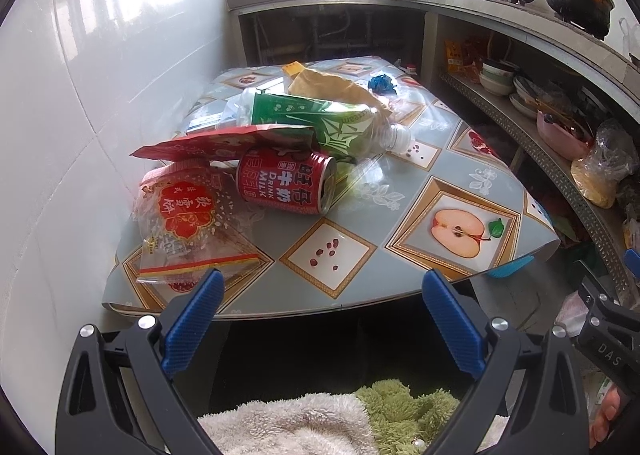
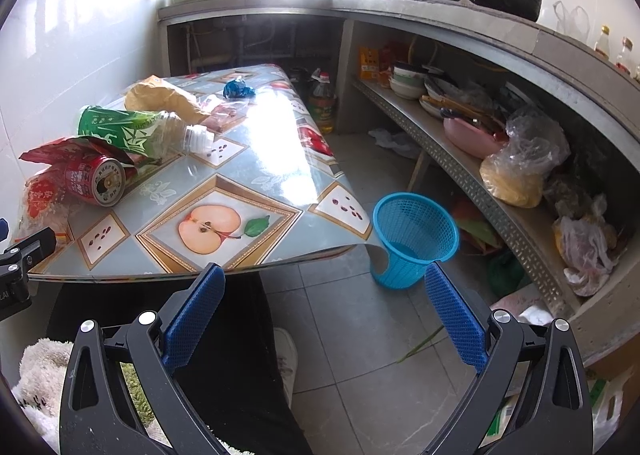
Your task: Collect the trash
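Kitchen clutter surrounds a low table (image 1: pixel 420 191) covered in a glossy fruit-print oilcloth and pushed against a white tiled wall, with shelves of bowls and bags to its right. By the look of things, collecting has not begun: all the trash visible sits on the table, heaped toward the wall side.

Nearest the left gripper (image 1: pixel 322 295) lies a clear snack wrapper (image 1: pixel 184 227) with red print, at the table's near corner. Just behind it a red milk drink can (image 1: pixel 286 179) lies on its side, its open end facing right, partly under a red foil packet (image 1: pixel 224 143). Resting over these is a crushed plastic bottle (image 1: pixel 320 123) with a green label and white cap, and behind that a crumpled brown paper bag (image 1: pixel 336 85). A small blue crumpled wrapper (image 1: pixel 382 83) sits apart at the far end.

A blue mesh wastebasket (image 2: pixel 414 239) stands on the floor tiles just beside the table's right near corner; from the right wrist view it looks empty, though its bottom is only partly seen.

Both grippers hover off the table's near edge with fingers spread wide and nothing between them. The right gripper (image 2: pixel 324 299) hangs nearer the basket. Every piece remains to be picked up and dropped in, the wrapper or can being the closest candidates
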Available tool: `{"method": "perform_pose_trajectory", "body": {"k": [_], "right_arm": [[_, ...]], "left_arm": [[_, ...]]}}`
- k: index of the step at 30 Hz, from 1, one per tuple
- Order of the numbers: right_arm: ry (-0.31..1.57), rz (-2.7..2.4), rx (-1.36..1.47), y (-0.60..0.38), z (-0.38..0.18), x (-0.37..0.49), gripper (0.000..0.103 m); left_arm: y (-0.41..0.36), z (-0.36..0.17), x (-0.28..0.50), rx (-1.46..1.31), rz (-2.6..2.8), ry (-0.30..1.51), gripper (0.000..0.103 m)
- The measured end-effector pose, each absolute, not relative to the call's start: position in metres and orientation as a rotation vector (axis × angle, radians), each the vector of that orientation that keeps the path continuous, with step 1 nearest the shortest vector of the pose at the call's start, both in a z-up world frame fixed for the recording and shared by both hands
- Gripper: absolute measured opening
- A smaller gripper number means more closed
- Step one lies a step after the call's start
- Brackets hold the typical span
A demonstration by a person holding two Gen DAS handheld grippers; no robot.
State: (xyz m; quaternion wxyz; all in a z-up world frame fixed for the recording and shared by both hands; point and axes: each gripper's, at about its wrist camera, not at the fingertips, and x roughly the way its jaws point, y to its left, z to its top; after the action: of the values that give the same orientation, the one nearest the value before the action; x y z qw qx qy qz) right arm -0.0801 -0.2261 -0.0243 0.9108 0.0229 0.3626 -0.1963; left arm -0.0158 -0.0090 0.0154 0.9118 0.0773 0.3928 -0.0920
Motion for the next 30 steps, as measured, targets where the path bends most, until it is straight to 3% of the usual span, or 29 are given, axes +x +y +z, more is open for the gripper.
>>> {"method": "perform_pose_trajectory", "body": {"k": [30], "right_arm": [[0.742,-0.403,0.049,-0.2223,-0.0244,-0.0808,0.095]], "left_arm": [[-0.0081,0.0129,-0.0158,0.158,-0.188,0.825,0.097]]}}
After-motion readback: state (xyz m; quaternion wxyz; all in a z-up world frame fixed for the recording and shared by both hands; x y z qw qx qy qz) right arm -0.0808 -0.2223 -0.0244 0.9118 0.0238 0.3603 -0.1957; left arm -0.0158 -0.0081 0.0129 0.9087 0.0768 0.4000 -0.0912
